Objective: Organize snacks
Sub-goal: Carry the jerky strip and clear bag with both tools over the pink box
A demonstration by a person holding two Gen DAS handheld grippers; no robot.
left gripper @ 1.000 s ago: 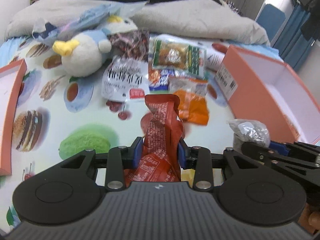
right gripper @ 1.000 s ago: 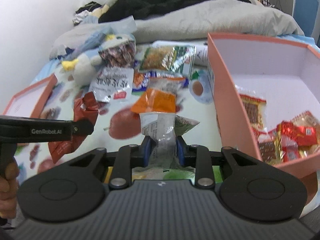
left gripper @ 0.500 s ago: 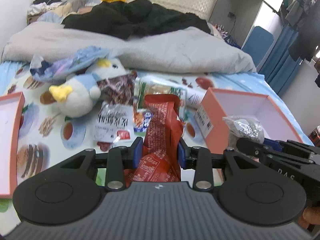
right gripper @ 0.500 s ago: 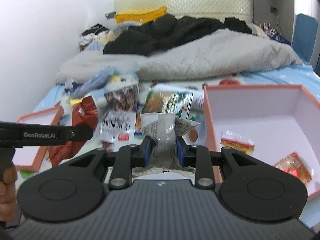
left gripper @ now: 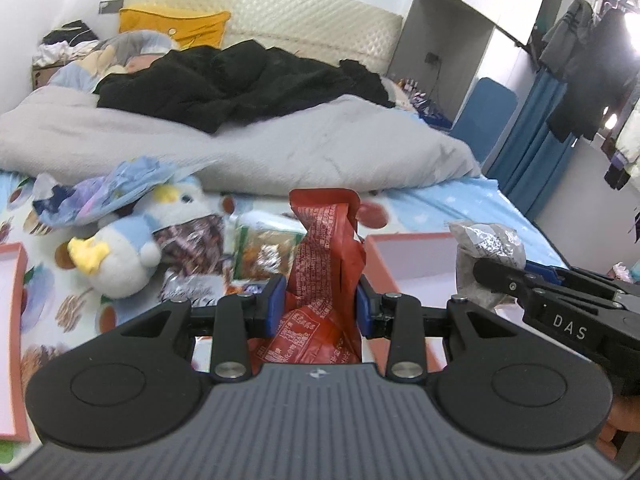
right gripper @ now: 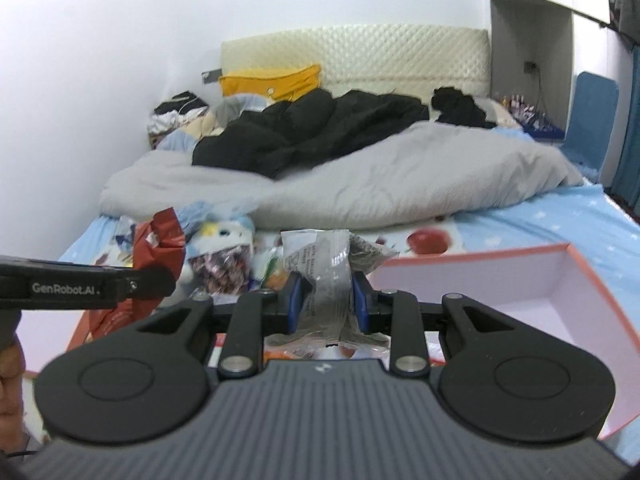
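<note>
— Holding two snacks at once, are we? Where is each?

— The left gripper (left gripper: 320, 300) pinches a red packet (left gripper: 324, 248), crumpled, standing up between the blue pads. The right gripper (right gripper: 326, 300) is pressed tight on a clear silvery packet (right gripper: 320, 272). Both hang above the bed (right gripper: 560, 224). The pink box (right gripper: 540, 276) lies open just below and to the right of the right gripper.

— What could go wrong?

— Both packets are slick film, gripped low with most of the bag flopping above the pads. A quick swing toward the box could let one slide out, I think. The two grippers are also close together, so they could knock into each other over the box.

— And the rest?

— More packets (left gripper: 264, 252) lie on the sheet beside a plush penguin (left gripper: 120, 256), well apart from the box. A dropped bag could land among them.
</note>
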